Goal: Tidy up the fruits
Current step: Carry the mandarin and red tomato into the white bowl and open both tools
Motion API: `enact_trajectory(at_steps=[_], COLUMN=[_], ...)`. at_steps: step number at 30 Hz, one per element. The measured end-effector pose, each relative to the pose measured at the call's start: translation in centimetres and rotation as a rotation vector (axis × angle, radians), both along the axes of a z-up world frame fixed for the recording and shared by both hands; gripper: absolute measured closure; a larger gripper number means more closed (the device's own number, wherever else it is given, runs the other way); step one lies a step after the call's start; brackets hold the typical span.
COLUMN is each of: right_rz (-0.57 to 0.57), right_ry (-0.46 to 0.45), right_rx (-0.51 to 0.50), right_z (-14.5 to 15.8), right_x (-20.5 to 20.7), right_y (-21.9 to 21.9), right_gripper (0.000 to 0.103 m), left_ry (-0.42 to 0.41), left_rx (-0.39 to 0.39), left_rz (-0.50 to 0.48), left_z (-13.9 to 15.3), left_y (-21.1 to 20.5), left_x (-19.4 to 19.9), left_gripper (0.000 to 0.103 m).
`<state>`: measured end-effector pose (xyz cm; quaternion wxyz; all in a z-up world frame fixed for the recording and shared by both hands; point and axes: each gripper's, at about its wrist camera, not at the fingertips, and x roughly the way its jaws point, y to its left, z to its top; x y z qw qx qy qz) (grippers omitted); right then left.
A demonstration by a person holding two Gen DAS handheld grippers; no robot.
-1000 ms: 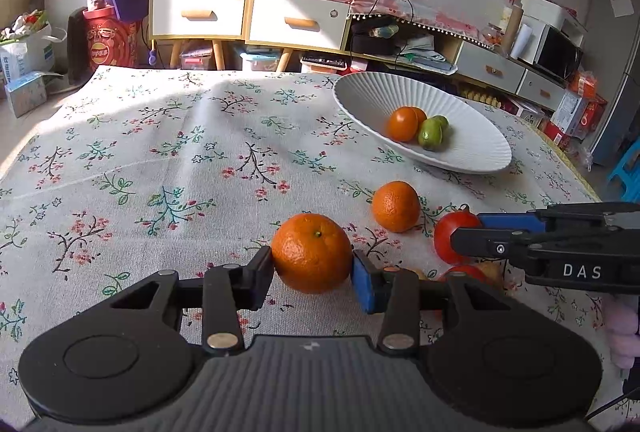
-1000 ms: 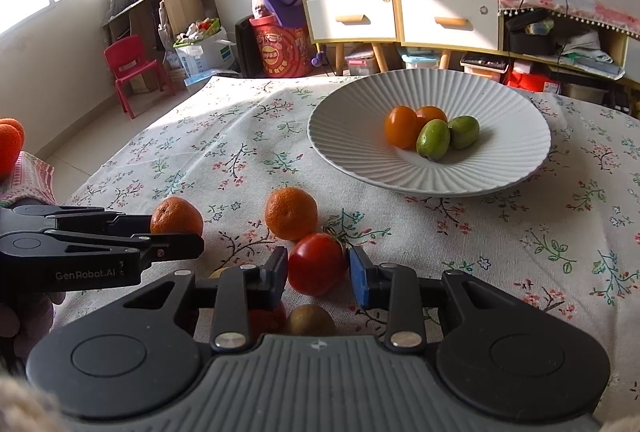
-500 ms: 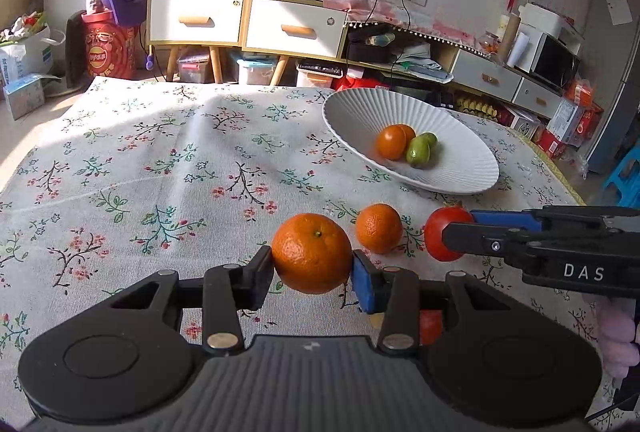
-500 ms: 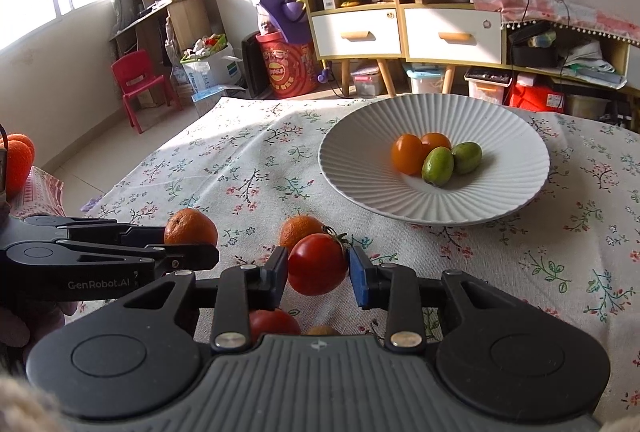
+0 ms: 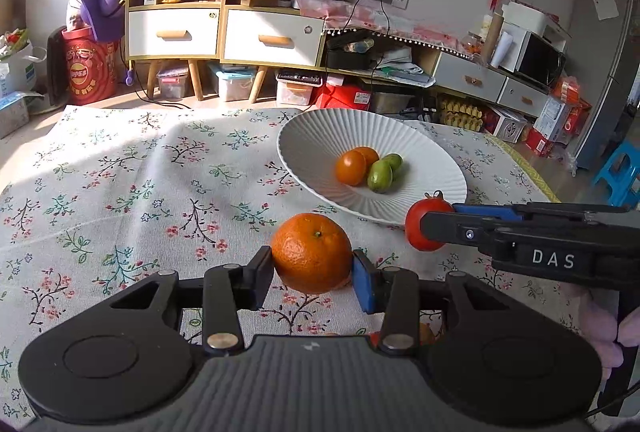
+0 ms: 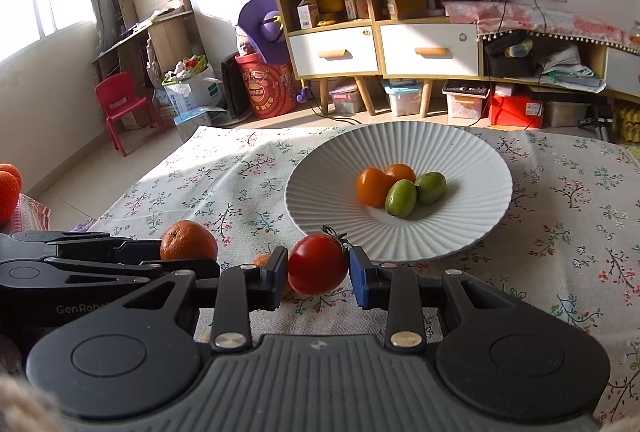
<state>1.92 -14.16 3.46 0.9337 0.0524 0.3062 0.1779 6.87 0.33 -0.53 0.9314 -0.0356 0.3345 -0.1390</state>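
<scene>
My left gripper (image 5: 312, 270) is shut on a tangerine (image 5: 311, 252), held above the floral tablecloth just short of the white ribbed plate (image 5: 312, 148). My right gripper (image 6: 318, 272) is shut on a red tomato (image 6: 318, 264) with a green stem, close to the plate's (image 6: 480, 156) near rim. In the left wrist view the tomato (image 5: 424, 224) and right gripper (image 5: 436, 226) sit to the right. The right wrist view shows the tangerine (image 6: 188, 240) at left. On the plate lie two orange fruits (image 6: 372, 186) and two green fruits (image 6: 400, 198).
Another orange fruit (image 6: 266, 260) lies on the cloth, mostly hidden behind my right gripper's left finger. Bits of more fruit (image 5: 426, 334) peek from behind the left gripper's body. Beyond the table stand a wooden cabinet (image 5: 224, 32), storage boxes and a red child's chair (image 6: 120, 108).
Both grippers have risen off the cloth with their fruit and come closer to the plate. The loose tangerine and other fruit on the cloth have slipped behind the grippers.
</scene>
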Motion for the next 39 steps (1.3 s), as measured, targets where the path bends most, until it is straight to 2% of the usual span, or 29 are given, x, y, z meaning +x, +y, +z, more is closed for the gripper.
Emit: enact_trajectory(at_steps=[14, 18, 30, 39], right_rz=[-0.136, -0.137, -0.144, -0.131], right_ry=[0.025, 0.029, 0.078, 0.084], right_rx=[0.032, 0.029, 0.024, 0.006], right_z=[0.1, 0.0, -1.2, -1.5], right_x=[3.3, 4.2, 6.2, 7.0], right_y=[-3.9, -4.3, -5.2, -5.0], right_gripper=[0.073, 0.073, 0.073, 0.073], left_ry=[-0.004, -0.017, 0.016, 0.025], left_rx=[-0.012, 0.019, 0.082, 0.101], left_rz=[-0.026, -0.037, -0.012, 0.007], left_z=[0.3, 0.1, -1.0, -1.5], left_y=[-4.1, -5.3, -6.9, -7.1], left_x=[2.0, 3.1, 6.3, 7.5], left_gripper=[0.052, 0.052, 0.052, 0.052])
